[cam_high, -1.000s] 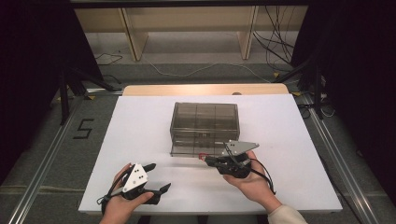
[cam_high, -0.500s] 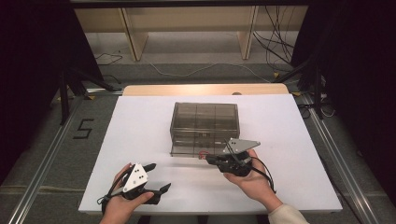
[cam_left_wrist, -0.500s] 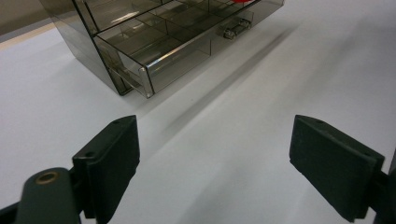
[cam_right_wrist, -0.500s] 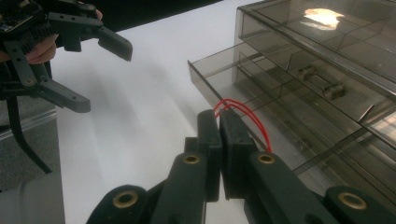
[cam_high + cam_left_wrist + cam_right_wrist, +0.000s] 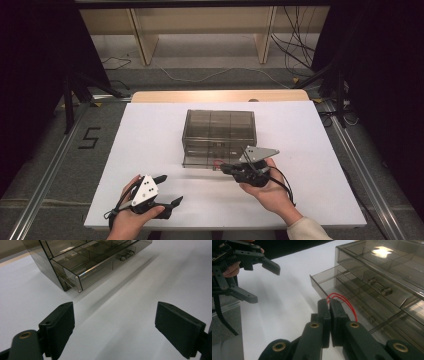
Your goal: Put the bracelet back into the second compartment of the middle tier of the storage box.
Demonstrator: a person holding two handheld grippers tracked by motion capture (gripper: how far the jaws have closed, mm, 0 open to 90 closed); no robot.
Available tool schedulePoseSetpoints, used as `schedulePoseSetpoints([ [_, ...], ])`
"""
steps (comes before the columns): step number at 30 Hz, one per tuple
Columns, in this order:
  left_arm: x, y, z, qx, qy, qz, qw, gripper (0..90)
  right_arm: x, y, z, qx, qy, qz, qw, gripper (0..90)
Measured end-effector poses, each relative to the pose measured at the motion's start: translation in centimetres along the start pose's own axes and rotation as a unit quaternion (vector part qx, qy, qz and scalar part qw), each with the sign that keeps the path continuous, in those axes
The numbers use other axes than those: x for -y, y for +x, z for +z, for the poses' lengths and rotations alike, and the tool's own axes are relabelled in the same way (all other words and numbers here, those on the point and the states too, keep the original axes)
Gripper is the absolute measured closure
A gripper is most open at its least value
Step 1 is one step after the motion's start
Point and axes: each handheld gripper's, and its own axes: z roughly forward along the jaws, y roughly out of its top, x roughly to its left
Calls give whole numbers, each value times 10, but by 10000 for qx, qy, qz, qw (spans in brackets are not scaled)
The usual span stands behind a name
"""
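Note:
A smoky see-through drawer box (image 5: 219,131) stands mid-table with its bottom drawer (image 5: 200,161) pulled out a little. My right gripper (image 5: 225,168) is at the drawer's front, shut on a thin red loop (image 5: 344,301) that arcs over the drawer's edge (image 5: 329,277). My left gripper (image 5: 169,189) is open near the table's front left with nothing between its jaws, well short of the box (image 5: 82,260). The right gripper view shows the right gripper (image 5: 329,302) with its jaws pressed together, and the left gripper (image 5: 262,282) farther off.
A small metal part (image 5: 126,255) lies in one drawer compartment. The white table top (image 5: 150,135) spreads wide around the box. Wooden shelving (image 5: 200,30) and cables lie on the floor beyond the far edge.
My right gripper, still holding the red loop, has drifted slightly toward the box. The left gripper has stayed put.

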Motion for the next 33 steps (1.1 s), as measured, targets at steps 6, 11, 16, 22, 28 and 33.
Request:
schedulePoseSetpoints([
  [6,0,0,0,0,0,-1,10000,158,-1,-2,1,42,3,8,10000,883],
  [11,0,0,0,-3,-3,-4,10000,158,-2,-5,2,61,-3,36,10000,883],
  [16,0,0,0,-4,-2,-8,10000,158,-4,-6,3,61,11,16,10000,883],
  [22,0,0,0,-2,8,-4,10000,158,-4,-8,5,70,21,46,10000,883],
  [28,0,0,0,-3,2,-2,10000,158,-4,-10,8,74,44,75,9999,883],
  [33,0,0,0,-3,0,-6,10000,158,-5,-13,10,101,54,84,9999,883],
])
